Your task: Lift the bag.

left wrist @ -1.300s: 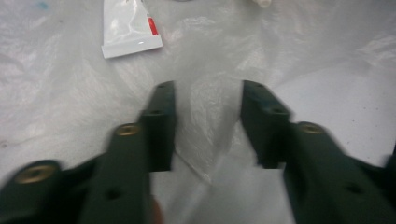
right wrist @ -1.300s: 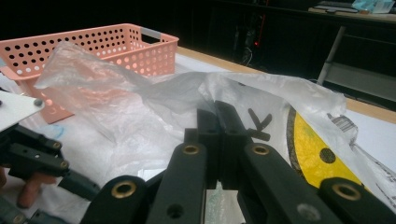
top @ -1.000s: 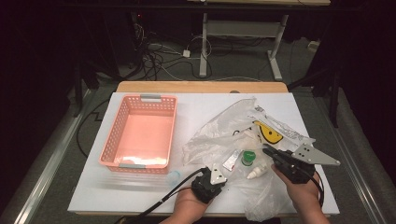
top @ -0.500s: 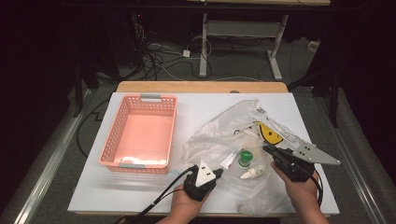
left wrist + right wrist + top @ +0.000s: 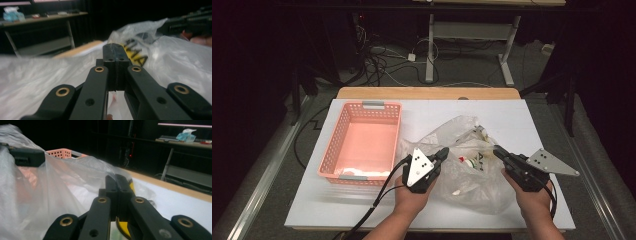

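On the white table (image 5: 522,125) my pink basket (image 5: 362,142) sits by the left edge. The clear plastic bag (image 5: 472,180) lies near the front edge, pinched between my left gripper (image 5: 443,152) and right gripper (image 5: 498,149), both clamped on film.

Contents of clear plastic bag (image 5: 467,165) blurred behind crumpled film in high view; white-and-green item (image 5: 470,162) inside too small to identify. Black lettering on yellow (image 5: 136,53) in left gripper view out of focus, unreadable. Person's forearms cut off at bottom edge. Small white object in pink basket (image 5: 362,150) indistinct.
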Motion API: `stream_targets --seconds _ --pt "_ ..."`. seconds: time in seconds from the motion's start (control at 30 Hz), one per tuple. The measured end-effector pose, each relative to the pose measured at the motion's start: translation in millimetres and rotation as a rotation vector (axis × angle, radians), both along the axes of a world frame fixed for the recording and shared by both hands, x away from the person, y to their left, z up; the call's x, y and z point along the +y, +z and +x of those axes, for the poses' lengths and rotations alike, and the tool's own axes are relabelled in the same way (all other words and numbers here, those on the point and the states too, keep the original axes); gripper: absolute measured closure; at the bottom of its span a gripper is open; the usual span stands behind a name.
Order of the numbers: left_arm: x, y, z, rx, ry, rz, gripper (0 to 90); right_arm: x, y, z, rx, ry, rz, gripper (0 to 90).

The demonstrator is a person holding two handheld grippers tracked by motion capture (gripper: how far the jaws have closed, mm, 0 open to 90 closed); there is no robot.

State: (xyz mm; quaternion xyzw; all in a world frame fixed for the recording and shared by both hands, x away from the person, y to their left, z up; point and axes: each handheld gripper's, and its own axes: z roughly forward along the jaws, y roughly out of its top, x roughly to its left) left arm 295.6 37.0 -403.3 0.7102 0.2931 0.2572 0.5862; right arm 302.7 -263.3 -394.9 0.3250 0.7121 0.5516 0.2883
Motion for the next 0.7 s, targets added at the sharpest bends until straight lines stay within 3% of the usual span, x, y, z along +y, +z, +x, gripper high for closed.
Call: stream_targets --seconds 0.13,0.37,0.47,0.7 --pt "-1.2 11.4 9.6 -0.052 0.013 -0.018 88.6 6.2 10.7 6.3 -0.034 -0.005 0.001 90.0" --pt "-7.2 29.5 23.3 -0.103 0.015 -0.064 88.6 15.7 25.9 17.2 -0.092 -0.018 0.067 90.0" --pt "-9.7 44.1 28.4 -0.114 0.006 -0.088 88.6 19.2 32.3 20.8 -0.107 -0.026 0.082 90.0" --pt "-19.8 84.9 36.8 -0.185 -0.014 -0.11 88.6 25.3 44.4 27.6 -0.13 -0.024 0.089 90.0"
